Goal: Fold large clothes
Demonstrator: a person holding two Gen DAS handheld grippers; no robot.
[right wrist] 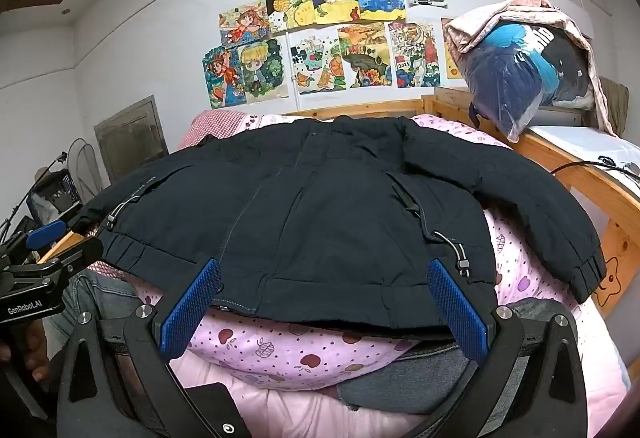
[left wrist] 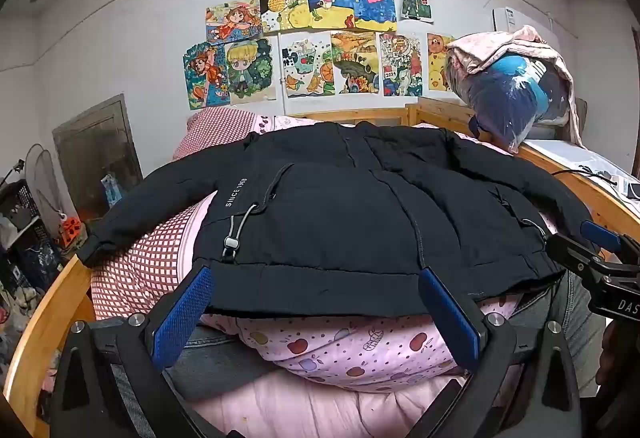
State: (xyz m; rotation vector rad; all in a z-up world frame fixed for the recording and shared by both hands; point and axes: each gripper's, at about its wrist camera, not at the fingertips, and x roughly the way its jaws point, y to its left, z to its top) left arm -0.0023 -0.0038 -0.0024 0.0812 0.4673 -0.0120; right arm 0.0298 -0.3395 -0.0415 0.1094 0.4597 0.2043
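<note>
A dark padded jacket (left wrist: 340, 206) is laid flat, front side up, on a pink fruit-print quilt (left wrist: 340, 350) that covers a wooden-framed bed (left wrist: 36, 322). The collar is at the far end, toward the wall of drawings, and the hem band is at the near edge. The left sleeve (left wrist: 132, 214) is spread out over a red checked cover, its cuff near the left bed rail. The right sleeve (right wrist: 540, 214) is spread toward the right rail, its cuff lying on the quilt.

The left gripper (left wrist: 316, 298) is held with its jaws wide apart just at the near hem, on the left half of the jacket; nothing is held between the pads. The right gripper (right wrist: 324, 294) is likewise spread wide and empty at the near hem on the right half. Whether the fingertips touch the cloth cannot be told.

Handling, as judged from the look of the cloth:

- The jacket is thick and quilted. It is expected to be soft but bulky, to spring back from a crease, and to weigh more than a shirt.
- The shell looks smooth, so slipping between the pads is possible. A deep bite is advised.
- The ribbed hem band and the elastic cuffs are the firmest edges and are the preferred places to take hold.
- The drawcords with toggles (left wrist: 232, 238) near the hem are to be avoided, since a cord may be pinched in place of the cloth.
- The soft quilt beneath may be caught together with the jacket if the hold is taken too low.
</note>
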